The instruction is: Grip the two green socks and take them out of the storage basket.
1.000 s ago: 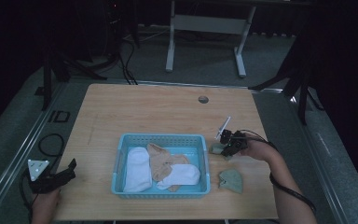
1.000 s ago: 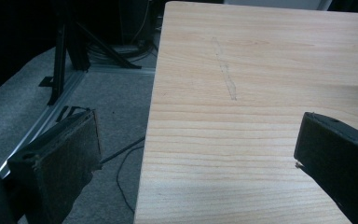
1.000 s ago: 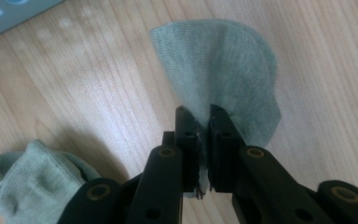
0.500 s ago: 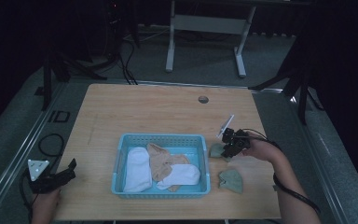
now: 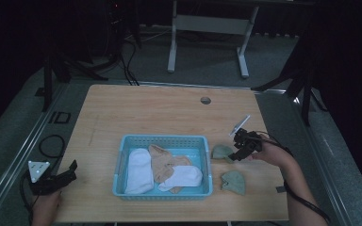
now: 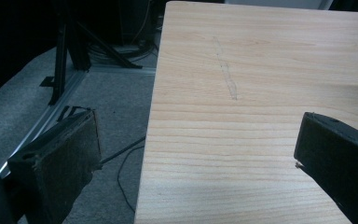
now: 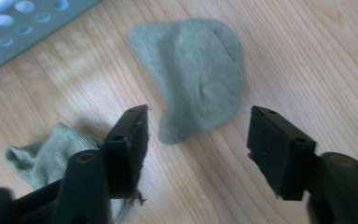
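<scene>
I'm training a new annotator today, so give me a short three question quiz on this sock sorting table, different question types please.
1. True or false: the right hand-held gripper is shut on a green sock.
2. Multiple choice: the blue basket holds A) white and tan socks, B) green socks, C) nothing.
3. Fill in: the left hand-held gripper sits at the table's near-left ____.

Key: 1 false, its jaws stand open above the sock. 2 A. 3 corner.
</scene>
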Tool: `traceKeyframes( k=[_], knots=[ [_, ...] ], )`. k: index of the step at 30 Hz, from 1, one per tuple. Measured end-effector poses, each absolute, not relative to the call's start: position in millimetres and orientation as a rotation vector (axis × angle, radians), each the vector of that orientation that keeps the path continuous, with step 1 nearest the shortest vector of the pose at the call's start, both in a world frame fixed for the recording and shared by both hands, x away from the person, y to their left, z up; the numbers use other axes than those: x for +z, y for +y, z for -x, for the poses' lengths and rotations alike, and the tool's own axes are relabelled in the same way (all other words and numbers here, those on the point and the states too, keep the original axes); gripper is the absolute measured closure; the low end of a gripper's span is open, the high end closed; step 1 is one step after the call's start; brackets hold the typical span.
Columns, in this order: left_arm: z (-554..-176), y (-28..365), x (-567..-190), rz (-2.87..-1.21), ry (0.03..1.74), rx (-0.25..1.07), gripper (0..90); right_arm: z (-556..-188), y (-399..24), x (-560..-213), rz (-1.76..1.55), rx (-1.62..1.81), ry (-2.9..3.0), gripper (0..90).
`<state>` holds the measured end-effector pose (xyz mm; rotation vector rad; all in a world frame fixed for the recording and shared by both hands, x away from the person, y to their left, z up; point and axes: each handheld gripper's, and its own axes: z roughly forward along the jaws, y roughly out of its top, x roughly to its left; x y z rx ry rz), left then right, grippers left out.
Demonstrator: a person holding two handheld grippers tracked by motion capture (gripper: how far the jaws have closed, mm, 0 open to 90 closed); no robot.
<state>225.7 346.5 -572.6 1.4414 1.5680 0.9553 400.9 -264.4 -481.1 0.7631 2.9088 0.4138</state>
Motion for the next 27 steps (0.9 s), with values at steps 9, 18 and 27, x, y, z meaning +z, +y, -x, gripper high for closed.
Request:
traceKeyframes(
  k=[9, 18, 27],
  knots=[
    [-226, 346, -573, -1.443, 1.569, 0.958, 0.7, -402, -286, -482, -0.895, 0.509, 2.771, 26.1],
    [-225, 346, -573, -1.44, 1.57, 0.959, 0.7, -406, -316, -491, -1.106, 0.504, 2.683, 21.2],
    [-226, 346, -573, -1.445, 1.571, 0.956, 0.7, -398, -351, -507, -1.304, 0.566, 2.489, 17.5]
  ],
)
